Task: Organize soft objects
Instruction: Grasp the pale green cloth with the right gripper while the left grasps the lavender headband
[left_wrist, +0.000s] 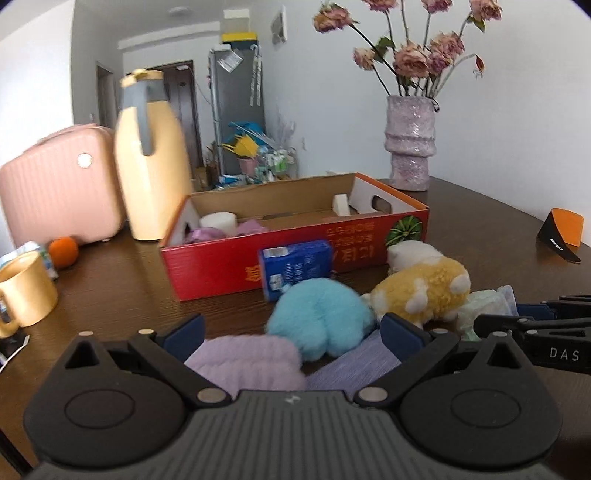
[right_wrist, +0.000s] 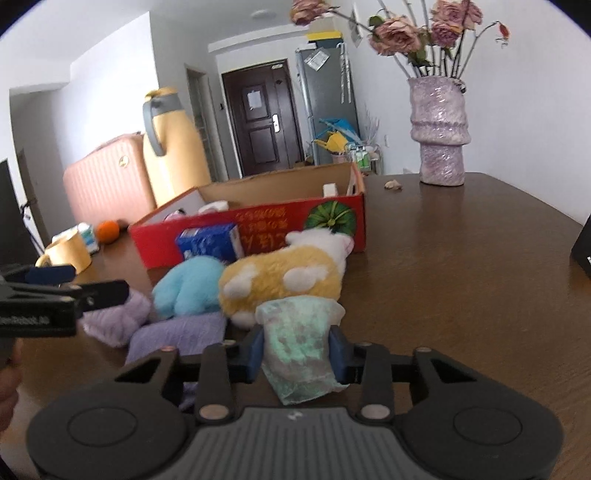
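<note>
The right claw (right_wrist: 296, 353) has its blue pads pressed against both sides of a pale green, crinkly soft packet (right_wrist: 300, 343), clamped on it low over the dark wooden bench (right_wrist: 461, 266). The grip sits across the packet's middle, with a loose tail hanging back toward the claw's body, so the packet could squirm out or fold when lifted; a thin, slack thing like this gives little for the pads to bite. Directly ahead of this claw, touching the packet's far end, lies a yellow-and-white plush animal (right_wrist: 280, 280), and a forward swing could drag or tip it. Beyond it stands the red cardboard box with the open top (right_wrist: 258, 221), which I judge to be the place for the soft things; its near wall is high enough to catch a low carry. The left claw (left_wrist: 291, 328) stands apart, holding nothing, with a lilac fuzzy cloth (left_wrist: 251, 362) between its fingers and a sky-blue fluffy plush (left_wrist: 321, 317) just ahead. The two claws are near each other, the right just off the left claw's right side, so closing or lifting together risks a knock. A blue carton (left_wrist: 295, 267) leans against the box front and could topple if the plush is shoved forward.
</note>
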